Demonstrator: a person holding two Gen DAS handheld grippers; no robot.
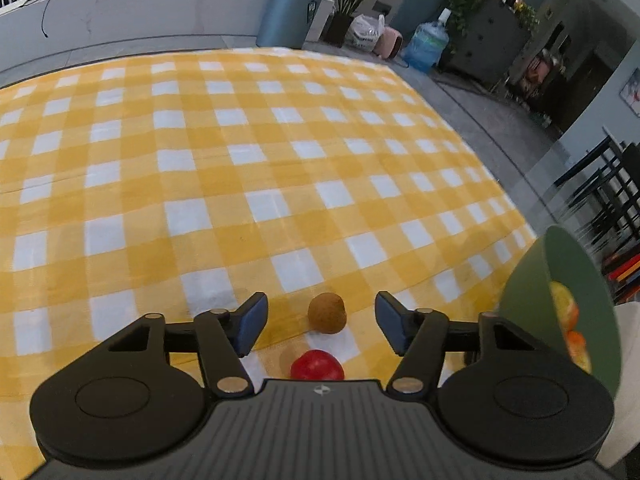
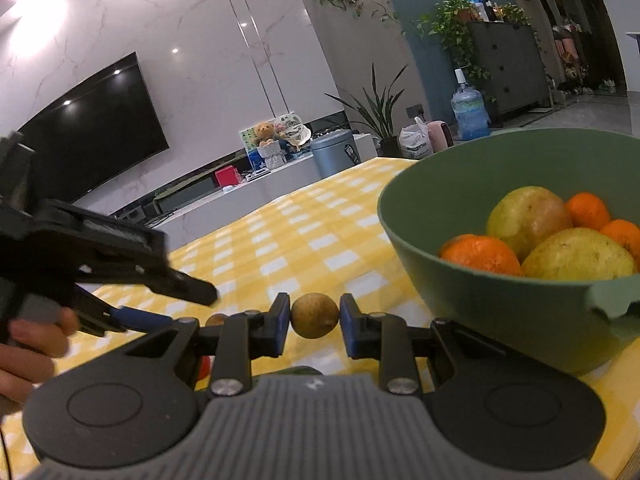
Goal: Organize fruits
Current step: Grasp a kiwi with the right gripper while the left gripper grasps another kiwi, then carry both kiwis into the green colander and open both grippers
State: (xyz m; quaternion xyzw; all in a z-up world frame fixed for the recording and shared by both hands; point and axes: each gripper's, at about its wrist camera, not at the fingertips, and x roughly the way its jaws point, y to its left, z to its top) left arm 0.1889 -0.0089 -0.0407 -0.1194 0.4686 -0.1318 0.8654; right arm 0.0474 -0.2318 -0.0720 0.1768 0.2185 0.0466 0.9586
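A brown kiwi (image 1: 327,313) lies on the yellow checked cloth between the fingers of my left gripper (image 1: 321,301), which stands open, both blue pads clear of the fruit. A red apple (image 1: 317,365) sits just nearer than the kiwi, half hidden by the gripper body. My right gripper (image 2: 315,305) is shut on a small brown-yellow round fruit (image 2: 315,317), held above the cloth just left of the green bowl (image 2: 500,312). The bowl holds pears (image 2: 528,216) and oranges (image 2: 480,254). In the left wrist view the bowl (image 1: 528,292) is at the right edge.
A person's hand (image 2: 32,336) holds the left tool, whose black finger (image 2: 188,286) reaches in from the left of the right wrist view. The table's far edge borders the floor, with a grey bin (image 1: 288,12), a water bottle (image 1: 428,44) and dark chairs (image 1: 600,200) beyond.
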